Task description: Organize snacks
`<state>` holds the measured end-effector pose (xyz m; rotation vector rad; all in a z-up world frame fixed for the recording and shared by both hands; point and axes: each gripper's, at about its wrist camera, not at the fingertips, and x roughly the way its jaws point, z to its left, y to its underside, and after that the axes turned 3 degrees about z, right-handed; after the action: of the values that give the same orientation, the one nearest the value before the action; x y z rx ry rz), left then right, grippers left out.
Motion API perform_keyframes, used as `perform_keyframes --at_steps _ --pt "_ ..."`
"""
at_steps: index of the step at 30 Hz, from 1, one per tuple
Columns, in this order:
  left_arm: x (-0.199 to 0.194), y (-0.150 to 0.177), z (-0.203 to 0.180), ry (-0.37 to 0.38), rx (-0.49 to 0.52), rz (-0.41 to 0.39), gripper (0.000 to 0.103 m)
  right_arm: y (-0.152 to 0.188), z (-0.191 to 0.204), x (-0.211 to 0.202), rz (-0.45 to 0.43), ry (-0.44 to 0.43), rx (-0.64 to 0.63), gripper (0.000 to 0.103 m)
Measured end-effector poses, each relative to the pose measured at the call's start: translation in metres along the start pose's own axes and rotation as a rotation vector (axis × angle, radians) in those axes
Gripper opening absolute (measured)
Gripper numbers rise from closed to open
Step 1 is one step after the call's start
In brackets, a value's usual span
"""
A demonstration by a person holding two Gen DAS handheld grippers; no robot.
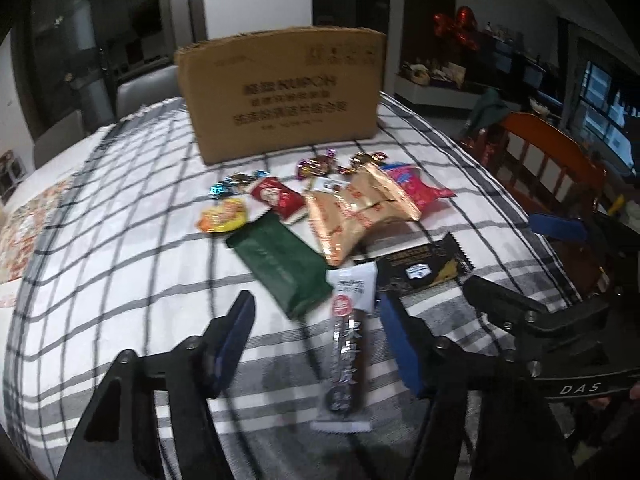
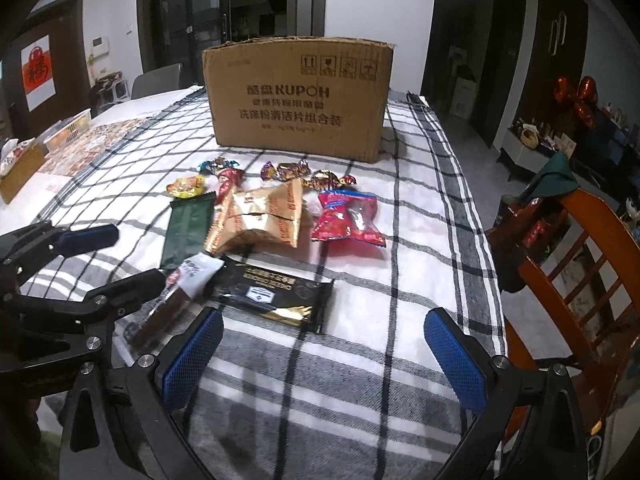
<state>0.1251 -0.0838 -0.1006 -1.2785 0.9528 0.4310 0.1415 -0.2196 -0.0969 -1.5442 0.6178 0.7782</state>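
Observation:
Snacks lie on a checked tablecloth (image 1: pixel 120 240) before a brown cardboard box (image 1: pixel 284 92), which also shows in the right wrist view (image 2: pixel 298 96). My left gripper (image 1: pixel 316 344) is open, its jaws either side of a long brown and white stick pack (image 1: pixel 346 352). A green pack (image 1: pixel 280 264), gold packs (image 1: pixel 352 212), a red pack (image 1: pixel 416 188) and a black pack (image 1: pixel 424 268) lie beyond. My right gripper (image 2: pixel 324 356) is open and empty, just short of the black pack (image 2: pixel 276 296). Wrapped candies (image 2: pixel 288 170) lie near the box.
A wooden chair (image 2: pixel 580 264) stands at the table's right edge. A patterned mat (image 2: pixel 88 144), a white basket (image 2: pixel 68 134) and a tissue box (image 2: pixel 20 168) sit at the far left. My left gripper shows in the right wrist view (image 2: pixel 120 256).

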Motion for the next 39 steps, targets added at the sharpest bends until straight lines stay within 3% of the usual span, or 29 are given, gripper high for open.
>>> perform_keyframes --at_steps 7,15,19,24,26,31,37,39 --pt "0.014 -0.001 -0.003 0.056 0.005 0.043 0.038 -0.002 -0.003 0.009 0.013 -0.015 -0.005 0.102" --pt "0.026 0.002 -0.005 0.078 0.009 0.078 0.033 -0.009 0.003 0.015 0.011 -0.032 -0.07 0.101" --pt "0.034 0.004 -0.004 0.095 -0.009 0.104 0.031 -0.014 0.007 0.02 0.015 -0.053 -0.116 0.094" --pt "0.034 0.006 -0.004 0.091 0.009 0.091 0.026 -0.019 0.012 0.029 0.021 -0.099 -0.205 0.093" --pt "0.031 0.006 -0.002 0.116 -0.009 0.09 0.021 -0.022 0.016 0.033 0.035 -0.134 -0.264 0.088" --pt "0.022 0.004 -0.002 0.097 -0.034 0.046 0.02 -0.027 0.027 0.041 0.055 -0.203 -0.392 0.08" --pt "0.021 0.001 -0.002 0.089 -0.059 0.045 0.02 -0.031 0.031 0.056 0.115 -0.291 -0.46 0.06" --pt "0.023 0.001 -0.003 0.089 -0.057 0.05 0.02 -0.033 0.029 0.061 0.135 -0.318 -0.462 0.059"
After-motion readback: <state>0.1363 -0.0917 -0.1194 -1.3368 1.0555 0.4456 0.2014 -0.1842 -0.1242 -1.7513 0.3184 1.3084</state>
